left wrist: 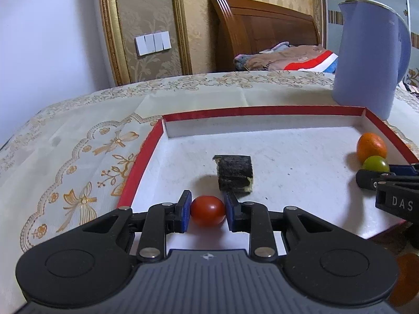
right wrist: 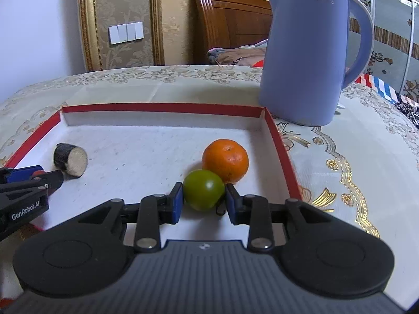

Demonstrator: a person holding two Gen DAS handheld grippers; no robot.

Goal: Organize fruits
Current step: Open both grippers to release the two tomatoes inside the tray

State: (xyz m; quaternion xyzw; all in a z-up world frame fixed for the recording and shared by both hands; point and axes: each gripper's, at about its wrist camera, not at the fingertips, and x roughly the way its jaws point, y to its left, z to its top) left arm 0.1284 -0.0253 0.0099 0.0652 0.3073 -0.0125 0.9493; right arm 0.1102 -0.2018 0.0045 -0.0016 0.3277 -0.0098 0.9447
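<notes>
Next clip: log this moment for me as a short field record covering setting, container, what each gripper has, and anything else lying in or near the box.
setting: table with a cream and gold patterned cloth
container: shallow red-rimmed box, white inside
left gripper: shut on the red tomato, over the box's near left part
right gripper: shut on the green tomato, low over the box floor
orange: in the box by its right wall, just behind the green tomato
dark cut chunk: in the box, pale cut face showing
blue kettle: upright on the cloth behind the box's far right corner

One red tomato (left wrist: 207, 211), one green tomato (right wrist: 203, 190), one orange (right wrist: 225, 160).
</notes>
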